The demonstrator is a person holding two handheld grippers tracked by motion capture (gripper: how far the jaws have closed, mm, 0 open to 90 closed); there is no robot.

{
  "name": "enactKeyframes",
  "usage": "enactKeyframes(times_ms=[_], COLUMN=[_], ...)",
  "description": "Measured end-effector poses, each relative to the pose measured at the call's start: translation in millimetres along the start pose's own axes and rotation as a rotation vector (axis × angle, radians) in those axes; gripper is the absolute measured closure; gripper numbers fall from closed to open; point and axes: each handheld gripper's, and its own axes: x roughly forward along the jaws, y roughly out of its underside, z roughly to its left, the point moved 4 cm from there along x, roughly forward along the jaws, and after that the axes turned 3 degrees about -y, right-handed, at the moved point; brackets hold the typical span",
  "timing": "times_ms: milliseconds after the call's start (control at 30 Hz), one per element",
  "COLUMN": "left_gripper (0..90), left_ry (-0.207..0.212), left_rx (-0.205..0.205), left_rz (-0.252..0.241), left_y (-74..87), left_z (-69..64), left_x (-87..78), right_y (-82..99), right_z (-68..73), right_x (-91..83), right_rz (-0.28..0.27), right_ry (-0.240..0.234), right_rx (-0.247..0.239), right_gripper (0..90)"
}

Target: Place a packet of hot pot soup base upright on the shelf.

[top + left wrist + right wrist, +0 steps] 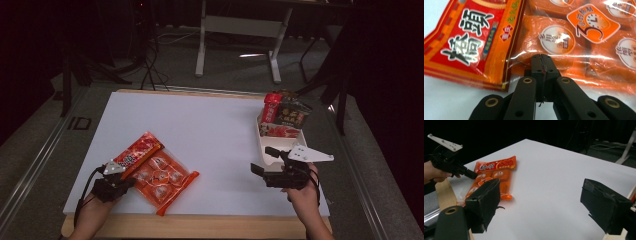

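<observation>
A long red snack packet lies partly on a clear orange packet of several round pieces, at the table's front left. My left gripper is shut, and its tips rest at the orange packet's clear near edge beside the red packet. I cannot tell whether any film is pinched. My right gripper hovers low at the front right, open, with nothing between its pads.
A white bin at the right edge holds several upright snack packs, just beyond my right gripper. The white tabletop has a wooden front rim. A desk frame stands on the floor behind.
</observation>
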Motion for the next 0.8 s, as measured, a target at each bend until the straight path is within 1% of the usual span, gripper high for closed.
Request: enactKeyframes(times_ms=[100,267,400,500,600,633,800], left_gripper=[89.7,89.8,89.8,89.8,89.8,89.8,89.8], left_ry=[-0.002,-0.004,-0.001,0.005,0.006,0.008,0.036], left_rx=[0.012,0.019,0.039,0.031,0.034,0.041,0.03], left_rz=[-0.002,-0.008,0.001,-0.002,0.0,0.001,-0.003], left_y=[-3.7,-8.0,-14.0,-20.2,-27.2,-30.4,-41.2], left_z=[-0.2,0.1,0.9,1.5,0.9,0.4,-2.0], left_x=[1.7,6.2,10.9,16.4,21.8,24.5,34.4], right_y=[1.4,3.6,3.4,3.4,3.7,4.0,5.0], right_z=[1.3,1.8,1.9,2.4,2.5,3.0,3.5], right_x=[1.2,3.3,3.4,3.3,3.7,4.0,3.7], right_rz=[0.009,0.018,0.016,0.017,0.019,0.021,0.026], right_ry=[-0.005,-0.011,-0.015,-0.016,-0.018,-0.019,-0.023], right_rx=[-0.002,-0.004,0.0,-0.002,-0.001,-0.002,-0.001], right_gripper=[16.1,16.1,16.1,16.1,16.1,16.2,16.2])
